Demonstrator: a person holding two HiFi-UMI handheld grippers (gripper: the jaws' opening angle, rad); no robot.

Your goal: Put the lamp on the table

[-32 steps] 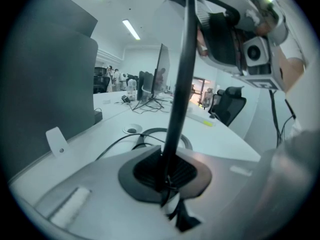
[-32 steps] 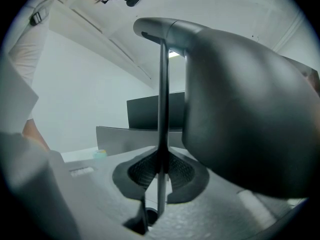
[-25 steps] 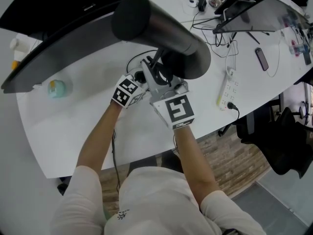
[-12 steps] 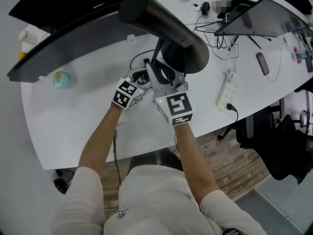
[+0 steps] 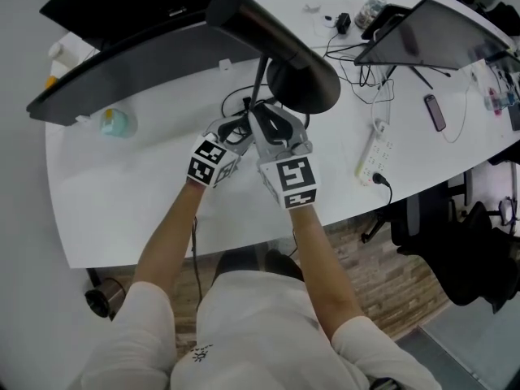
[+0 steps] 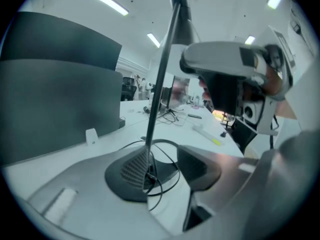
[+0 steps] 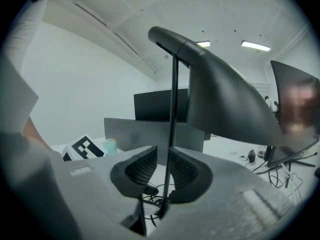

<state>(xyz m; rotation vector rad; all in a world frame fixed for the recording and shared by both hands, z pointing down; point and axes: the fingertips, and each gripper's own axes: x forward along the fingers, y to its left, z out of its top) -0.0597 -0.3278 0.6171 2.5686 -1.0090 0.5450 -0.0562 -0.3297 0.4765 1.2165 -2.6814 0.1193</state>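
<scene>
The lamp has a long dark shade on a thin black pole and stands over the white table. A loop of black cable lies by its foot. My left gripper is open. In the left gripper view the pole passes between the wide-spread pads, close to the left pad. My right gripper is shut on the pole, low down. Its ribbed pads sit close on either side, and the shade hangs above.
A curved dark monitor and a second black screen stand behind the lamp. A teal bottle is at the left. To the right lie a power strip, a phone, cables and a tilted screen. A black chair stands off the table's edge.
My left gripper's jaws have spread apart and let go of the pole. The right gripper stays closed on it. The lamp shade looks smaller and lower than before.
</scene>
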